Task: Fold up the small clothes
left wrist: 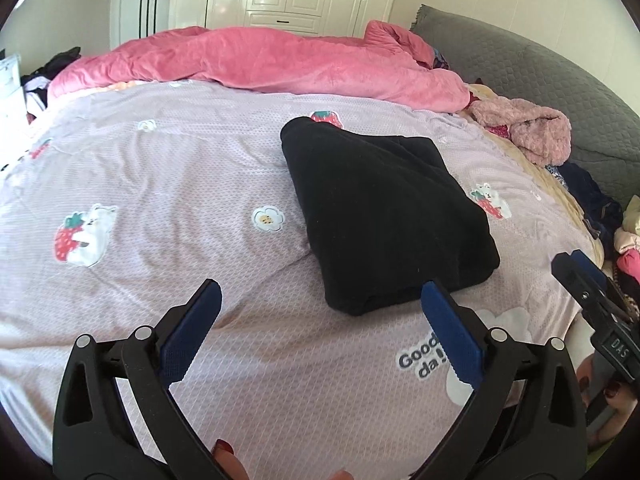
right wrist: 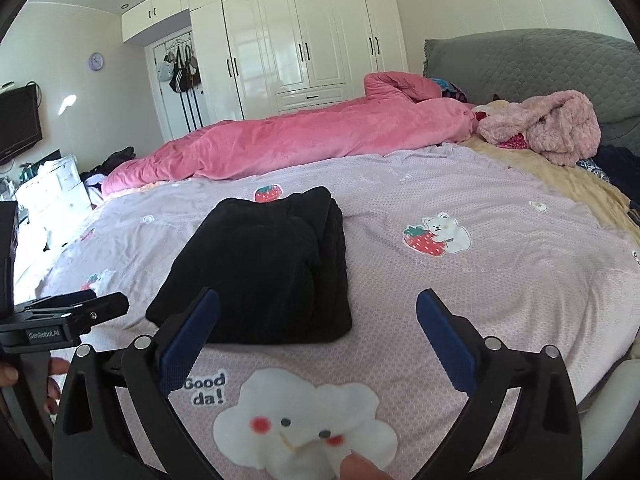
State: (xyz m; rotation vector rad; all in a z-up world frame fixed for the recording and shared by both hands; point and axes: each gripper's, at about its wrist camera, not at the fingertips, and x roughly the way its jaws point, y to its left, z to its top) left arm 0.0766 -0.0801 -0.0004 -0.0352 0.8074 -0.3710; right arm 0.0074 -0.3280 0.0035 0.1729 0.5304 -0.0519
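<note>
A black garment [left wrist: 384,216] lies folded into a thick rectangle on the lilac printed bedsheet [left wrist: 160,184]. It also shows in the right wrist view [right wrist: 264,264]. My left gripper [left wrist: 320,300] is open and empty, held above the sheet just in front of the garment's near edge. My right gripper [right wrist: 318,308] is open and empty, just in front of the garment's near right corner. Its body shows at the right edge of the left wrist view [left wrist: 592,292]. The left gripper's body shows at the left edge of the right wrist view [right wrist: 68,316].
A pink duvet [left wrist: 256,64] lies bunched along the far side of the bed. A fluffy pink garment [left wrist: 528,130] and dark clothes [left wrist: 592,196] lie by the grey headboard [left wrist: 532,68]. White wardrobes [right wrist: 304,36] stand behind. A TV [right wrist: 18,124] and white drawers [right wrist: 52,188] are at left.
</note>
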